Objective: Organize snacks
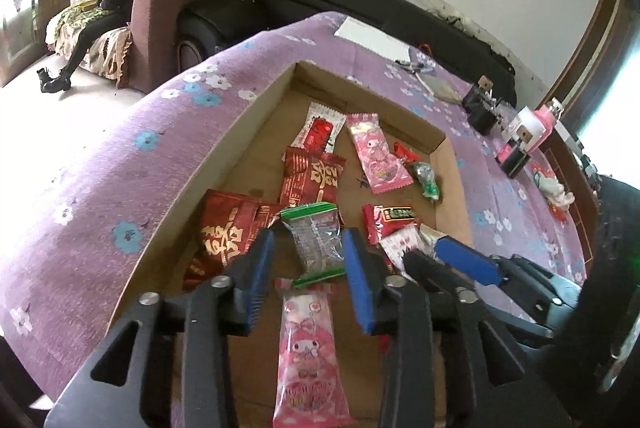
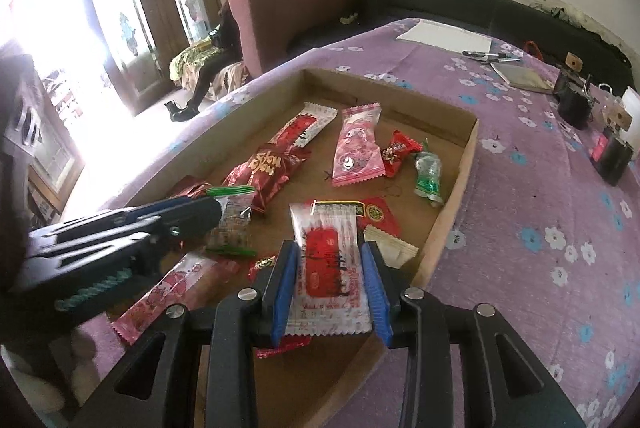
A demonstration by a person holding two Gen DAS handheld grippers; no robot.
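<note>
Most snacks lie loose in the cardboard tray point(image 2: 460, 164), unsorted.
Left gripper point(image 1: 308, 248) jaws stand apart around a clear green-edged packet point(image 1: 316, 240); right gripper point(image 2: 330, 280) clamps a white-and-red packet point(image 2: 326, 268) over the tray.

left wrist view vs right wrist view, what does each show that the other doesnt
Only the left wrist view: a wooden door frame at the right edge, and, head-on, the left gripper open, with a clear green-edged packet between its fingers, unpressed.
Only the right wrist view: head-on, the right gripper shut on a white-and-red packet.
Both: the cardboard tray of snacks, the purple flowered cloth, and a seated person behind.
</note>
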